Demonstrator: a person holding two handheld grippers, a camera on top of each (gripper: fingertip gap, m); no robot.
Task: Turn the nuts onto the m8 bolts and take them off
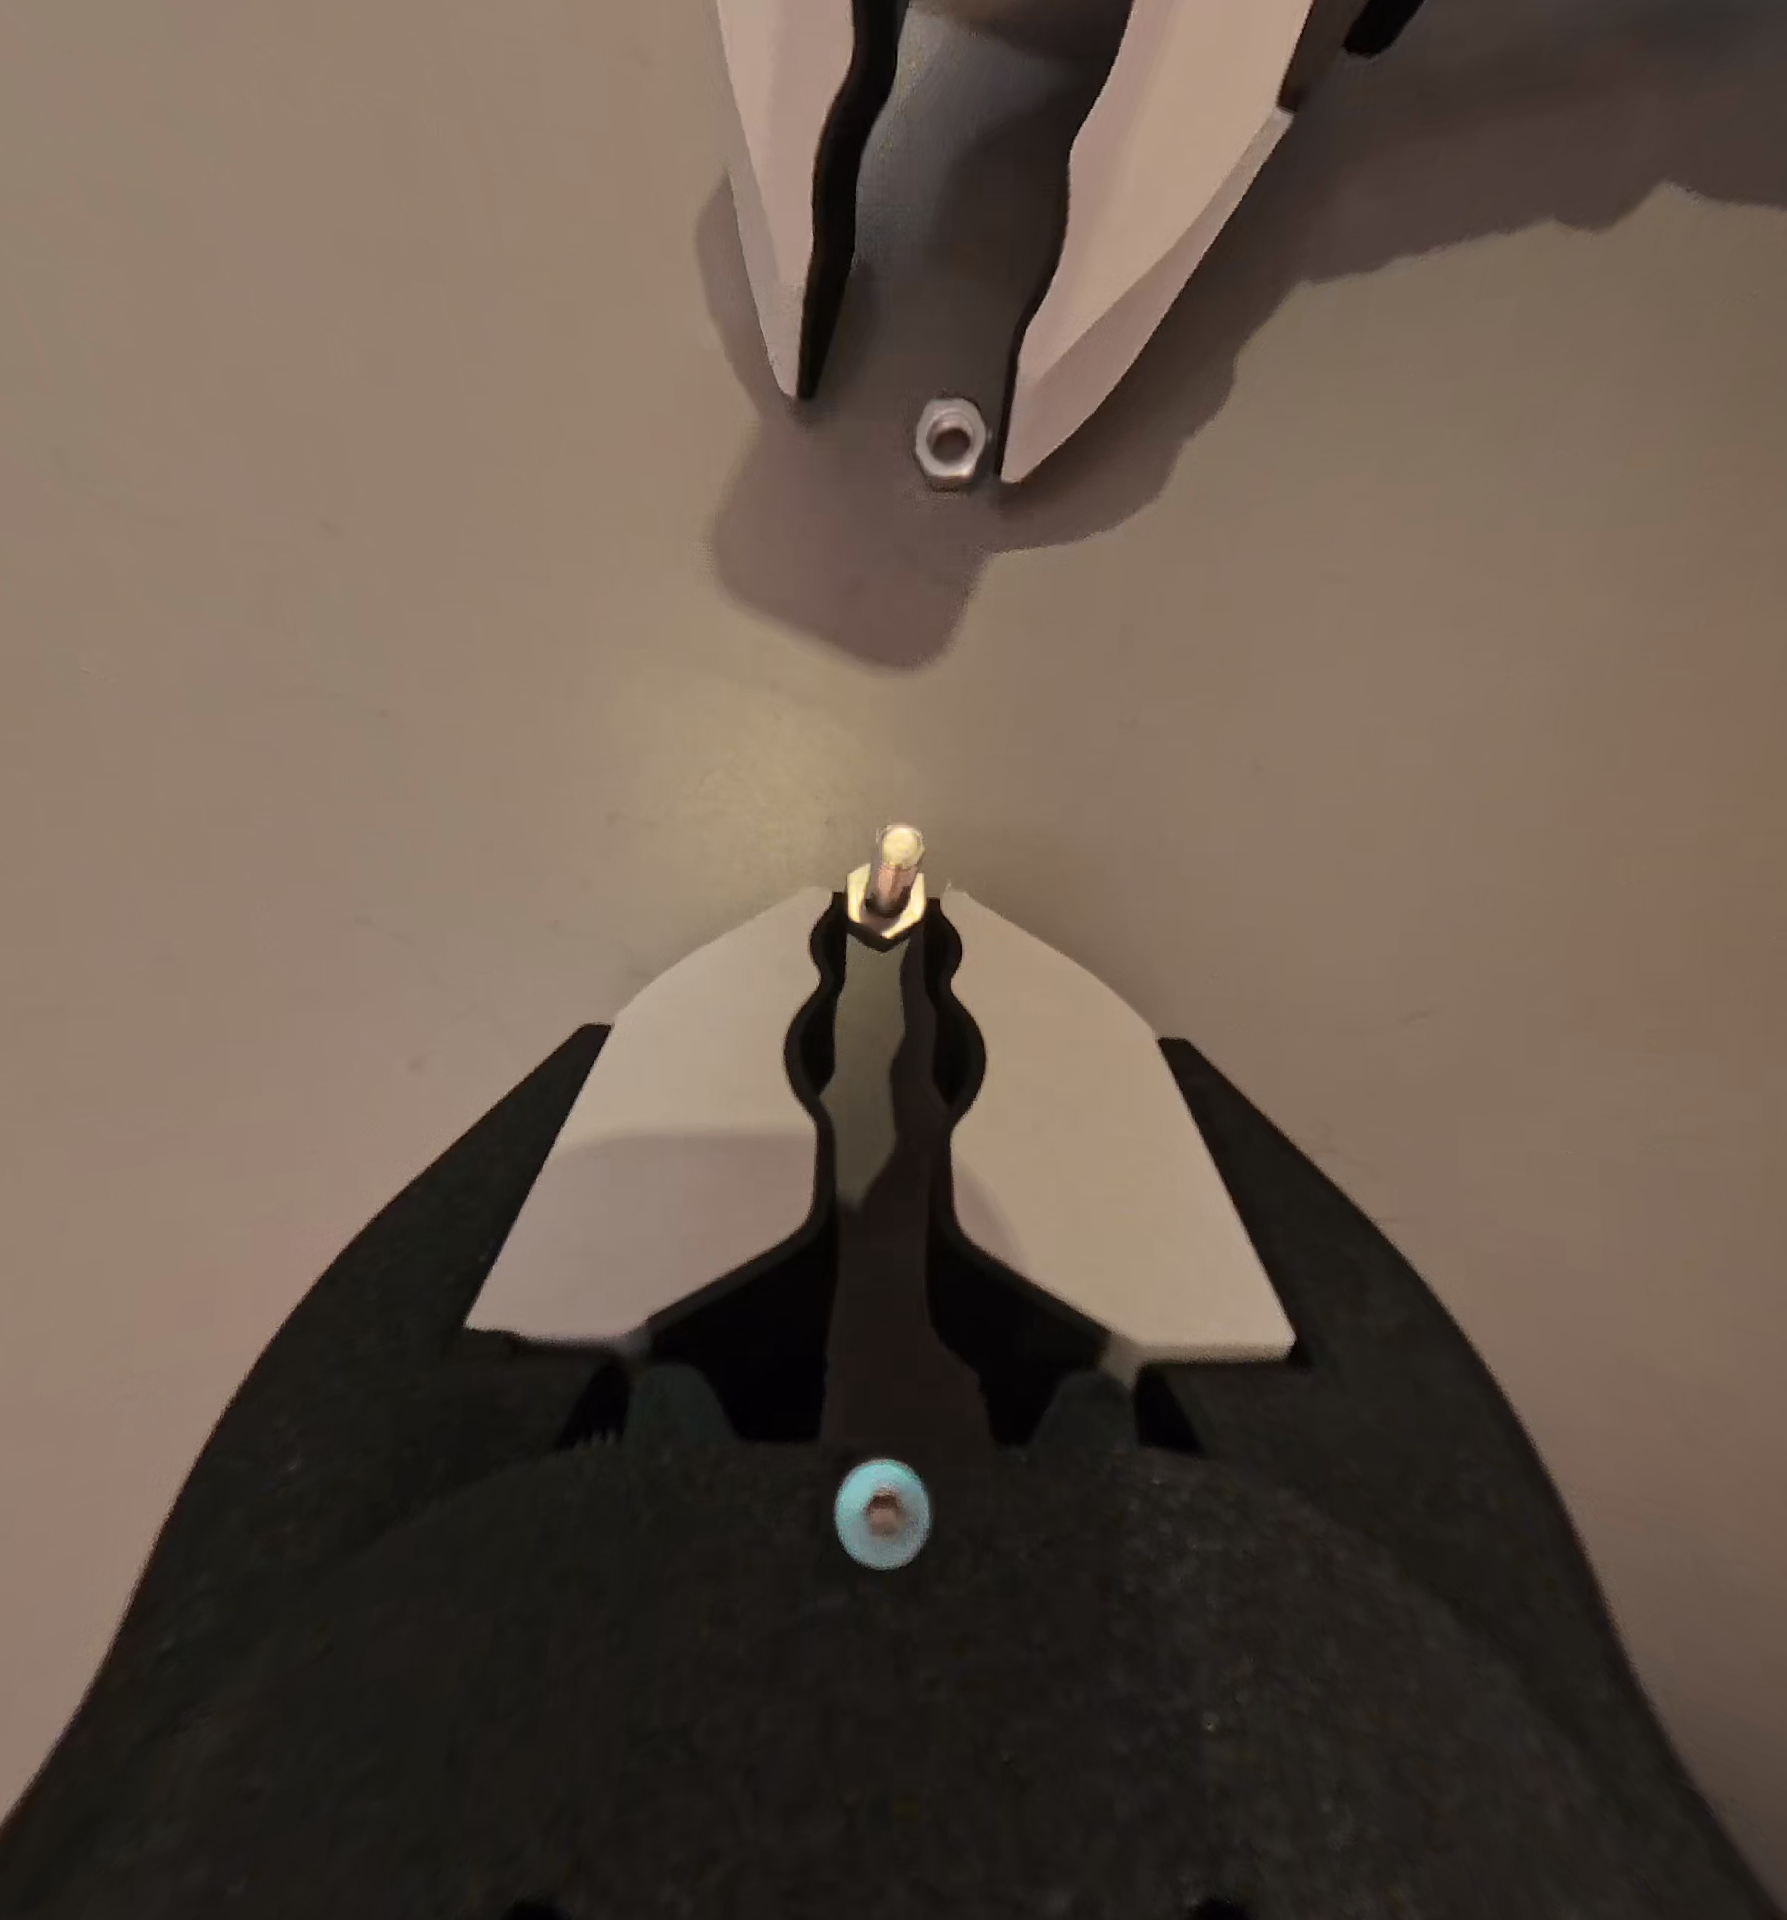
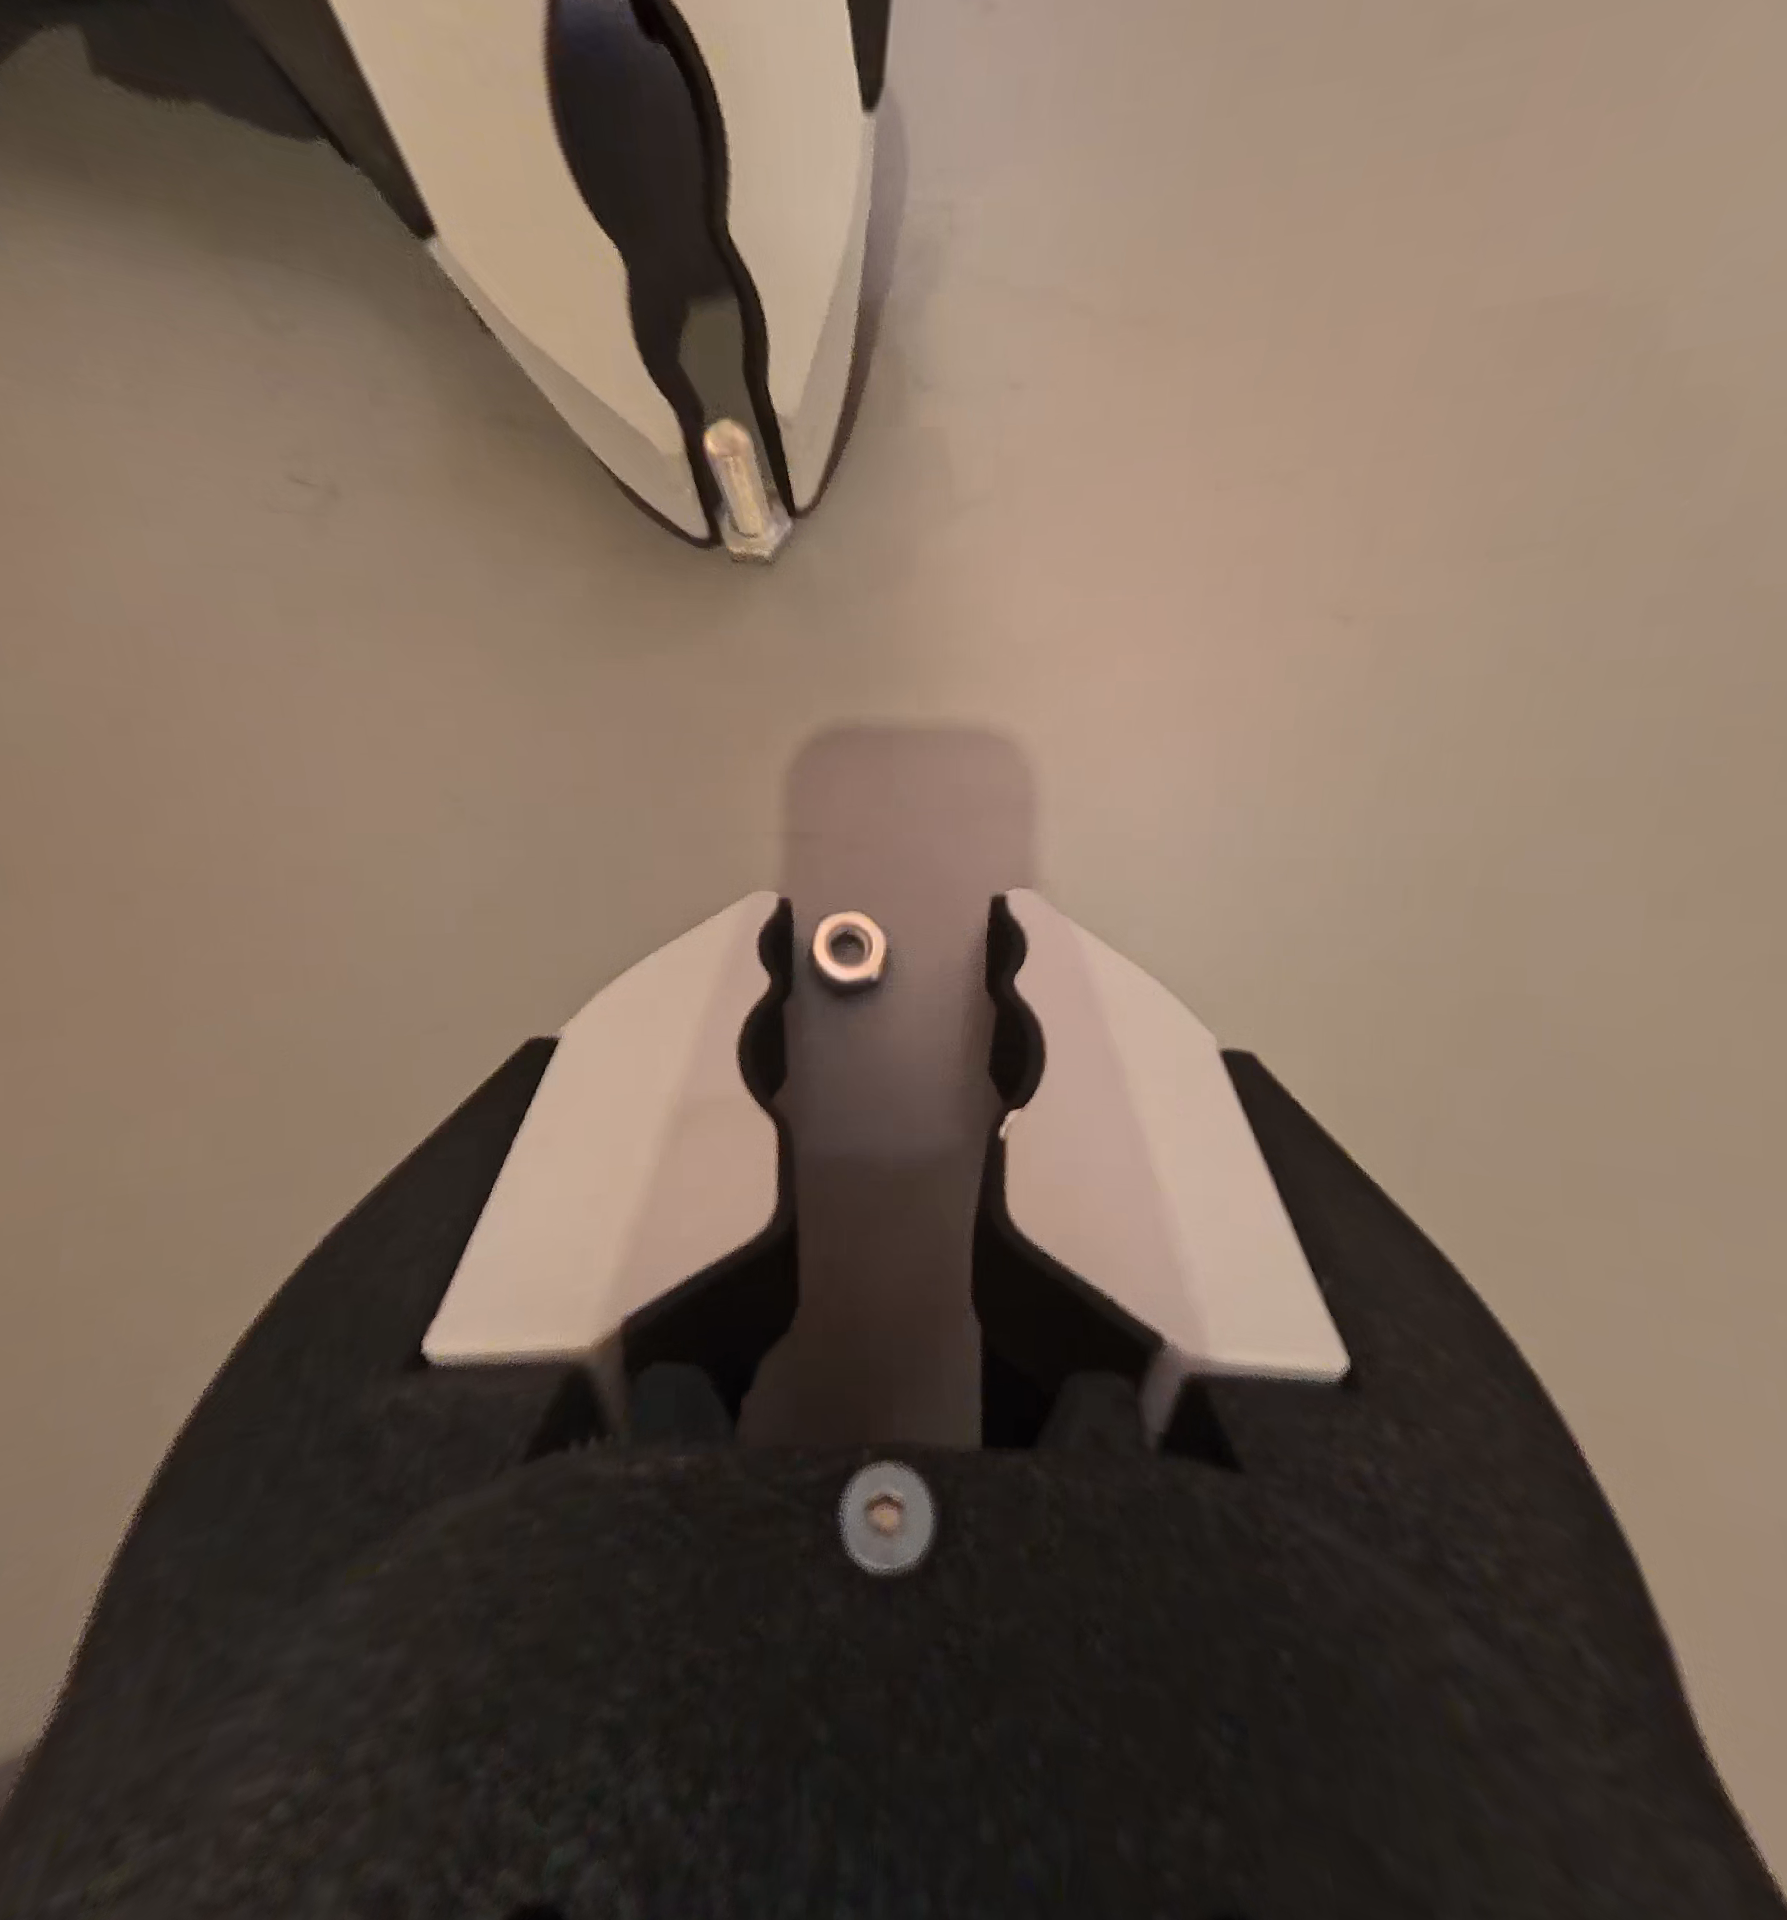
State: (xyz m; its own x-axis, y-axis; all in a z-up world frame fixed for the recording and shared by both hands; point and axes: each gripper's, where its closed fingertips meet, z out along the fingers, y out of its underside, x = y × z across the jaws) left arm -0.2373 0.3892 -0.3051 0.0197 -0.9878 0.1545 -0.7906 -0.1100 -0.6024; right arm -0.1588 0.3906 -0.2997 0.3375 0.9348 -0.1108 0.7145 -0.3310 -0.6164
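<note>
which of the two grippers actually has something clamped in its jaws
The left gripper: its jaws are shut on the bolt. The right gripper stands open, the nut lying loose on the table between its jaws.

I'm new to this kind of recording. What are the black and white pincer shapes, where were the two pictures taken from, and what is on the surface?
A person holds two hand-held grippers, each carrying its own camera that looks along its white fingers. The left hand-held gripper is shut on the hex head of a small silver metal bolt, whose shank points up. The right hand-held gripper stands open; a small silver hex nut lies flat on the plain beige tabletop between its fingers, nearer one finger. Each view also shows the other gripper farther off.
</note>
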